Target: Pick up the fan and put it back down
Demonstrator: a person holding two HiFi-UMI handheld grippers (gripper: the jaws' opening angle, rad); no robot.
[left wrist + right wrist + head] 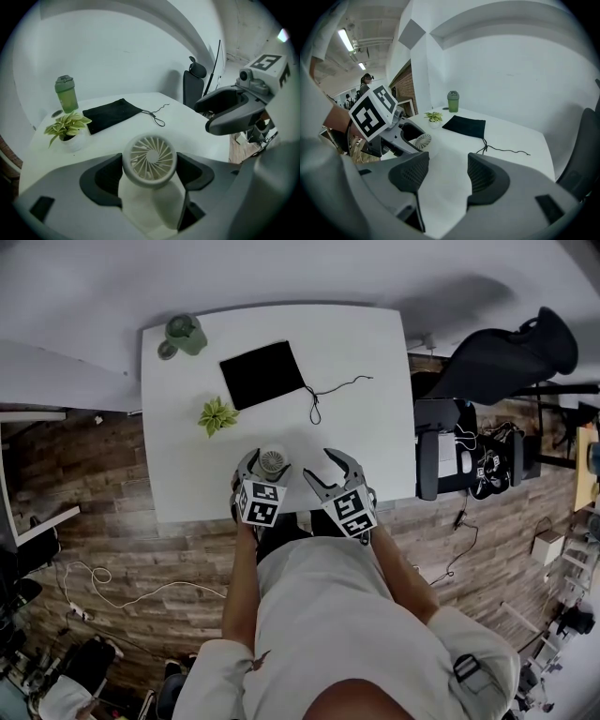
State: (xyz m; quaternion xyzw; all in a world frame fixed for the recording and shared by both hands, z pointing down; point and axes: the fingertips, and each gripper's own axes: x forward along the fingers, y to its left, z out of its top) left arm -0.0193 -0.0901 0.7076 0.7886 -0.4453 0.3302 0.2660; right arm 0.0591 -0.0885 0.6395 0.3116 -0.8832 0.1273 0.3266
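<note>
A small white fan point(273, 461) point(150, 160) stands upright near the front edge of the white table point(375, 352). My left gripper point(269, 465) point(150, 172) is open around it, with a dark pad close on each side of the round head. Whether the pads touch the rim is unclear. My right gripper point(323, 470) point(443, 173) hangs open and empty just right of the fan, over the table. In the right gripper view the fan point(423, 140) shows inside the left gripper point(401, 136).
Farther back on the table lie a black pouch point(262, 373) with a loose cord point(319, 399), a small potted plant point(217, 415) and a green bottle point(186, 334). A dark office chair point(441, 460) stands at the table's right side.
</note>
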